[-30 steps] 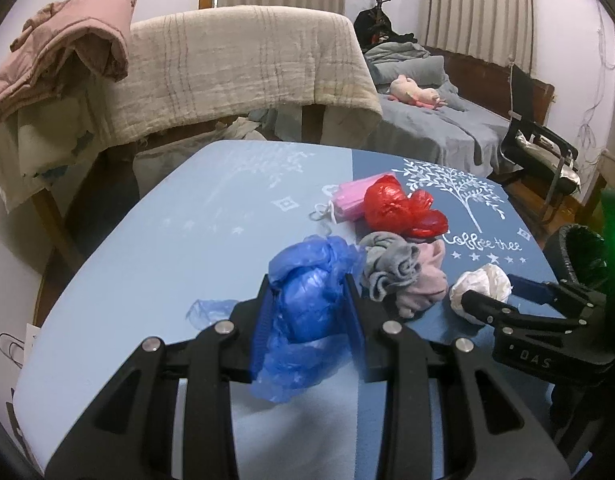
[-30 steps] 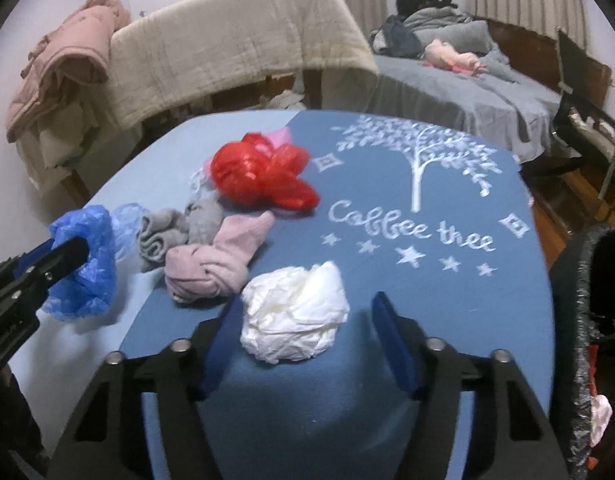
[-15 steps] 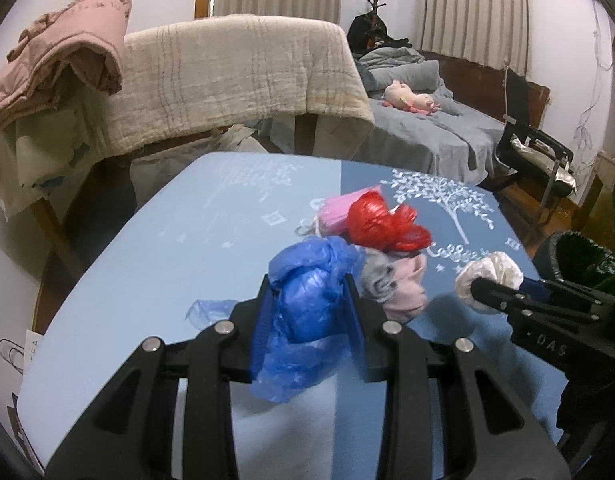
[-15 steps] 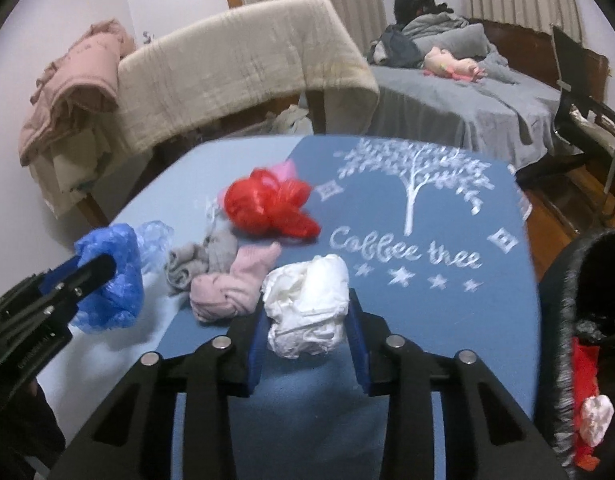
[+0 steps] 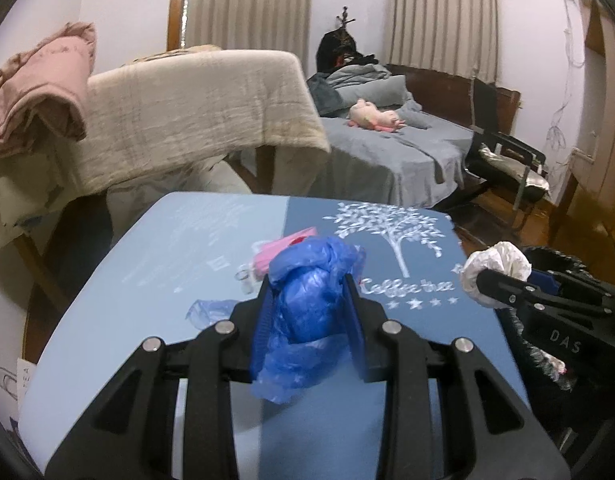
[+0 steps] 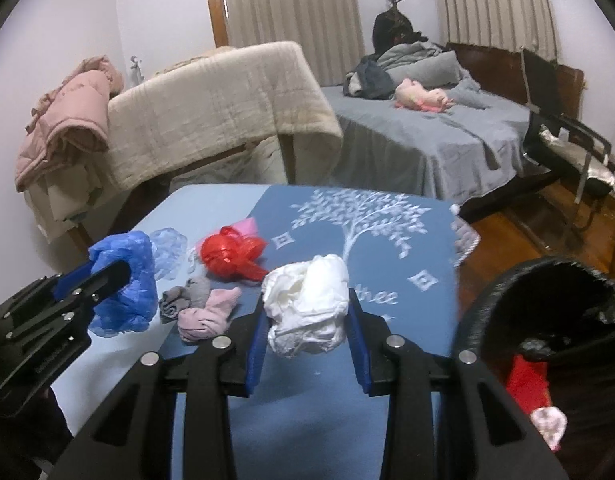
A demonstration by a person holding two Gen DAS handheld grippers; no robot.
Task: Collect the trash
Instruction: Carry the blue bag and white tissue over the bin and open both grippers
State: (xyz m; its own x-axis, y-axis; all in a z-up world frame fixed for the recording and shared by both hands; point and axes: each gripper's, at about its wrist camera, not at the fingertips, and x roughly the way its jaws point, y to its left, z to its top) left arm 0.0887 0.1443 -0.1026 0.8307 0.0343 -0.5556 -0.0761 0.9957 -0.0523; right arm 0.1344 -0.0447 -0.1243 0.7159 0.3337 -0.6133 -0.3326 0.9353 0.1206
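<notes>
While the left gripper (image 5: 309, 320) clenches a blue plastic bag (image 5: 307, 304) above the table (image 5: 147, 280), the right gripper (image 6: 307, 320) grasps a white paper wad (image 6: 307, 304) beside the black bin (image 6: 547, 320).

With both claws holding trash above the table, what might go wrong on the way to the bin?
1. The blue bag hangs loose below the left claw; the tail could snag, or the bag slip out.
2. The white wad bulges past the right claw and might drop short of the bin.
3. The claws are side by side and may collide.
</notes>
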